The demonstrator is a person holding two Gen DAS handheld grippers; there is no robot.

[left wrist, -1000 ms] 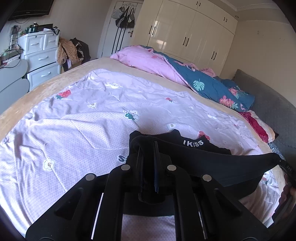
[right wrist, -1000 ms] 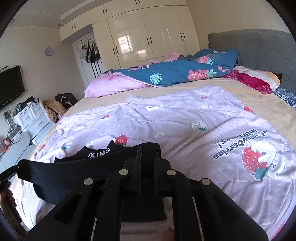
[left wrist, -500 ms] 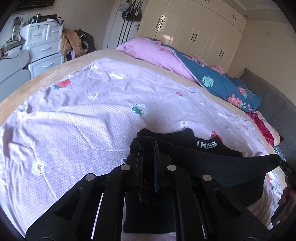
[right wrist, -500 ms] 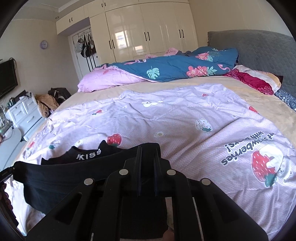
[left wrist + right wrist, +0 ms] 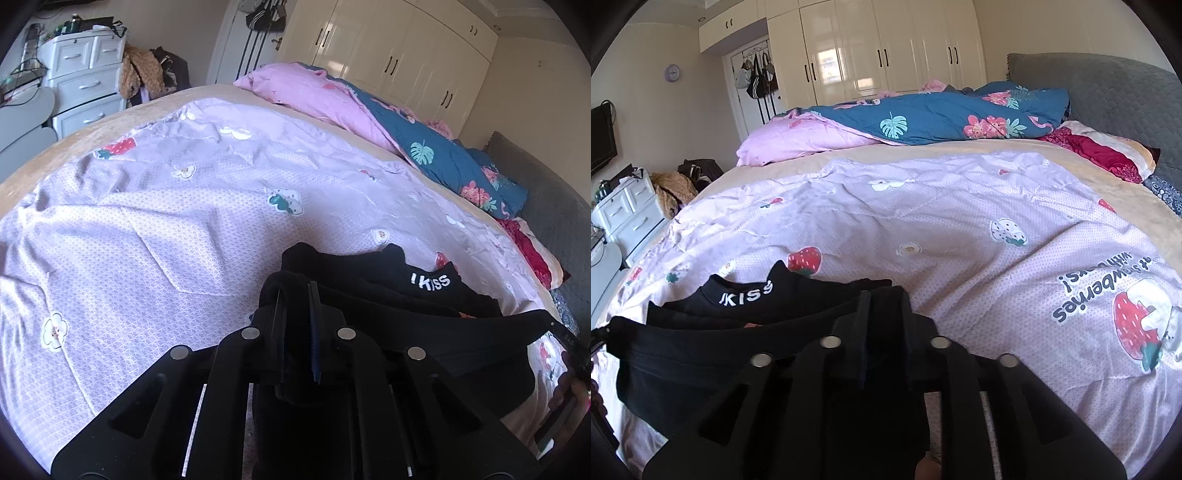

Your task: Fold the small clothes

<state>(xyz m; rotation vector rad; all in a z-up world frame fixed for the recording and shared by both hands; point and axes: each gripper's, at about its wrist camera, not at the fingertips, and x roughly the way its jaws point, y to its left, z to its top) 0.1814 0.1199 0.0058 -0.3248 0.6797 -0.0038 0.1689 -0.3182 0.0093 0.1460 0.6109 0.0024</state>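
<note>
A: Left wrist view: the black garment lies at the near edge of the lilac quilt, stretched as a band from the left gripper toward 3 o'clock. Behind it, at 1 o'clock, a black layer with a white "KISS" waistband.

B: Left jaws?

A: Together, clamped on the garment's bunched end.

B: And the right gripper?

A: Its jaws have just been opening. They stand a little apart with black cloth between them; the pads no longer look pressed on it. The band runs off toward 9 o'clock in that view.

B: Anything that holds things?

A: White drawers at 10 o'clock, shut, clutter on top. Cream wardrobe at 12, doors closed. Bags hang on the door beside it. A blue floral duvet is heaped at the bed's far side.
</note>
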